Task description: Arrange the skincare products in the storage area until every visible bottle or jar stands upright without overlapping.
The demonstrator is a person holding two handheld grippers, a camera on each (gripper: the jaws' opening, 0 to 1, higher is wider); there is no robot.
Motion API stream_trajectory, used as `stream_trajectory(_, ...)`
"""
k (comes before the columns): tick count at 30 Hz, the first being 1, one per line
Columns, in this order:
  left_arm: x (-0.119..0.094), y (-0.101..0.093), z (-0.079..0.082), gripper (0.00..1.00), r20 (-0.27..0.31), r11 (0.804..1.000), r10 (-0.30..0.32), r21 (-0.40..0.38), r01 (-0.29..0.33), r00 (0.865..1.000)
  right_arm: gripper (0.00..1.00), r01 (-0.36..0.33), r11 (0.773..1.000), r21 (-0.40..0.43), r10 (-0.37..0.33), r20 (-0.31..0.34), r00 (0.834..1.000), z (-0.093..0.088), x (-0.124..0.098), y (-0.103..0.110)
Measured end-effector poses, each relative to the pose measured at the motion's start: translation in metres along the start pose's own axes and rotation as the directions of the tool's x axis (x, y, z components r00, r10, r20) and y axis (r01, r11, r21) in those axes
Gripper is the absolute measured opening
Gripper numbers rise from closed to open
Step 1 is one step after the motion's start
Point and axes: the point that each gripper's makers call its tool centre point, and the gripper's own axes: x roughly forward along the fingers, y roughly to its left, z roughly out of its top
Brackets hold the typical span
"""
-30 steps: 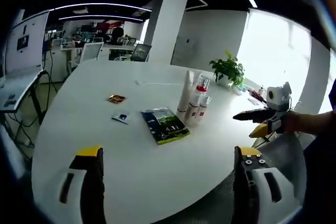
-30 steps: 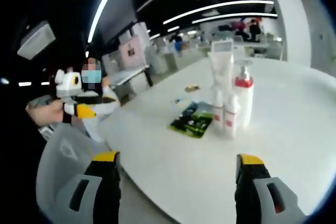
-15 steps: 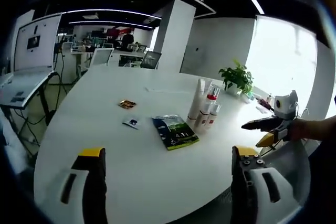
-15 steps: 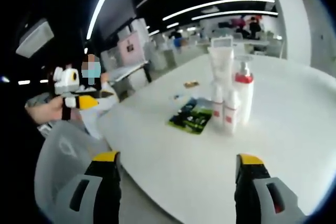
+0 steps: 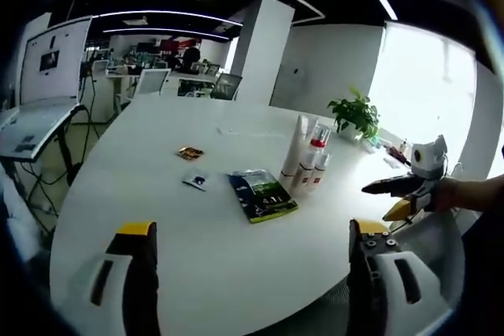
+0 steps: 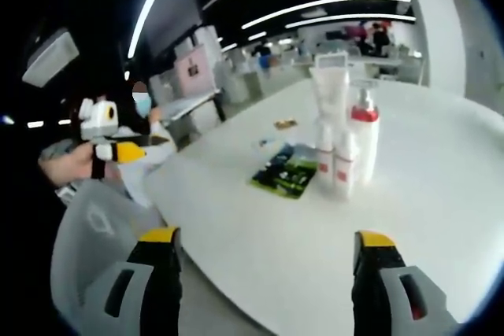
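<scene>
Both grippers, left gripper (image 5: 248,234) and right gripper (image 6: 265,238), agape, empty; potted plant (image 5: 352,113) in left gripper view.

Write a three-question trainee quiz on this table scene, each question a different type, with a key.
1. True or false: the pump bottle lies flat on the white table.
2. Multiple choice: the green packet lies (a) on top of the bottles, (b) flat on the table beside them, (c) in a hand-held gripper.
3. Fill in: both the left hand-held gripper and the right hand-held gripper are ____ and hold nothing.

Key: 1 false, it stands upright by the white tube; 2 b; 3 open.
</scene>
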Motion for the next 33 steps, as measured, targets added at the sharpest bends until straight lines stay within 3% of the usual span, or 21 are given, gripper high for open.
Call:
stream_trajectory(10, 0.021, 0.006, -0.004, 0.92, -0.052, 0.999, -0.03, -0.019, 0.029, 0.998, 0.92, 0.012, 1.0, 0.028, -0.011, -0.01, 1.0, -0.003, 0.0, -0.005)
stream_trajectory(22, 0.063, 0.039, 0.006, 0.87, -0.064, 0.999, -0.002, -0.05, -0.001, 0.998, 0.93, -0.003, 0.998, 0.059, 0.006, -0.052, 0.999, -0.013, 0.004, -0.003)
stream_trajectory(24, 0.068, 0.043, 0.006, 0.86, -0.07, 0.999, 0.0, -0.045, -0.003, 0.998, 0.95, -0.023, 0.995, 0.095, 0.026, -0.038, 0.999, -0.012, 0.005, 0.0)
stream_trajectory(33, 0.09, 0.068, 0.008, 0.82, -0.089, 0.999, 0.019, -0.034, -0.022, 0.996, 0.95, -0.011, 0.994, 0.112, 0.018, -0.066, 0.998, -0.018, 0.006, -0.003)
